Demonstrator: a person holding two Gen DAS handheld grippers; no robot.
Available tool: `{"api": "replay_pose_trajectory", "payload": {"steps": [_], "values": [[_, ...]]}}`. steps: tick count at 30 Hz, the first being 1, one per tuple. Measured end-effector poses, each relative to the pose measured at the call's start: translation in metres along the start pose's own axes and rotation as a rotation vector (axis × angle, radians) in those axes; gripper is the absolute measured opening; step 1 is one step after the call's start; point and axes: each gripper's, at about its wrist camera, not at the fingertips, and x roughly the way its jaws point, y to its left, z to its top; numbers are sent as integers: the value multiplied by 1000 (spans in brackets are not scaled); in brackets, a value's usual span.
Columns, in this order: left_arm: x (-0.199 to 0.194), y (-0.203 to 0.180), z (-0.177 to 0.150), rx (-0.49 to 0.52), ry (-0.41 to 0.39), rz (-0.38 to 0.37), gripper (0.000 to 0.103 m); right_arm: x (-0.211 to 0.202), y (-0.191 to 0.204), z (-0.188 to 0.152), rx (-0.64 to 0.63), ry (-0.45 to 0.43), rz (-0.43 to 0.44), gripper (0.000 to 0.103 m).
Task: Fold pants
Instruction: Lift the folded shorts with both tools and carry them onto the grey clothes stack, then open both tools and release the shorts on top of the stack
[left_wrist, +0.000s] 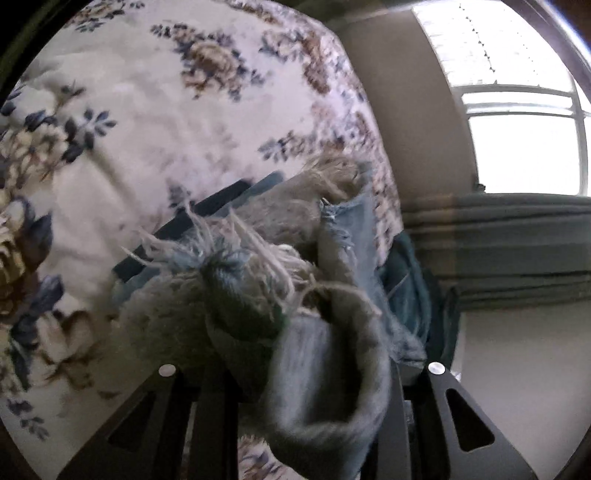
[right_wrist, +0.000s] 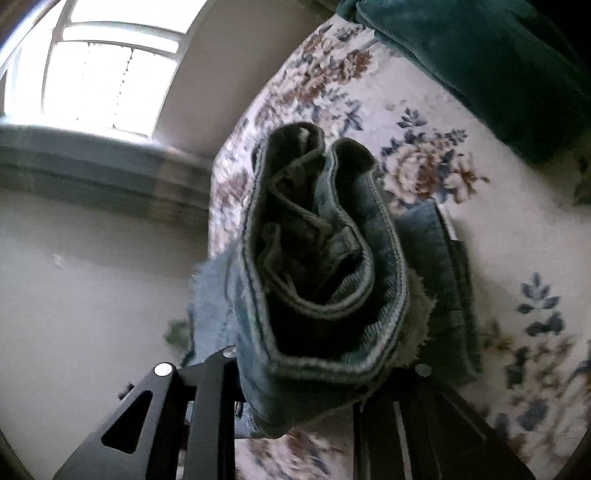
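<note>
The pants are blue-grey jeans with frayed hems. In the left wrist view my left gripper (left_wrist: 299, 369) is shut on a bunch of the frayed leg ends (left_wrist: 258, 280), held over the floral bedspread (left_wrist: 147, 147). In the right wrist view my right gripper (right_wrist: 325, 365) is shut on the folded waistband end of the jeans (right_wrist: 317, 251), which bulges up between the fingers. More denim (right_wrist: 439, 280) lies on the bed to the right. The fingertips of both grippers are hidden by cloth.
A dark teal blanket (right_wrist: 480, 66) lies at the far corner of the bed; it also shows in the left wrist view (left_wrist: 410, 291). The bed edge (right_wrist: 221, 206) drops to a pale floor (right_wrist: 92, 295). A bright window (left_wrist: 524, 147) and a grey radiator-like ledge (left_wrist: 509, 251) stand beyond.
</note>
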Motion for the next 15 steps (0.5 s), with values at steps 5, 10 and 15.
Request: {"api": "replay_pose_trajectory", "payload": {"steps": [5, 10, 15], "values": [[-8, -17, -9, 125, 57, 146, 38, -22, -2, -6, -37, 73, -85, 73], [-33, -53, -28, 390, -18, 369, 98, -65, 16, -23, -121, 32, -258, 92], [-51, -94, -70, 699, -72, 563, 98, -94, 57, -53, -319, -86, -588, 102]]}}
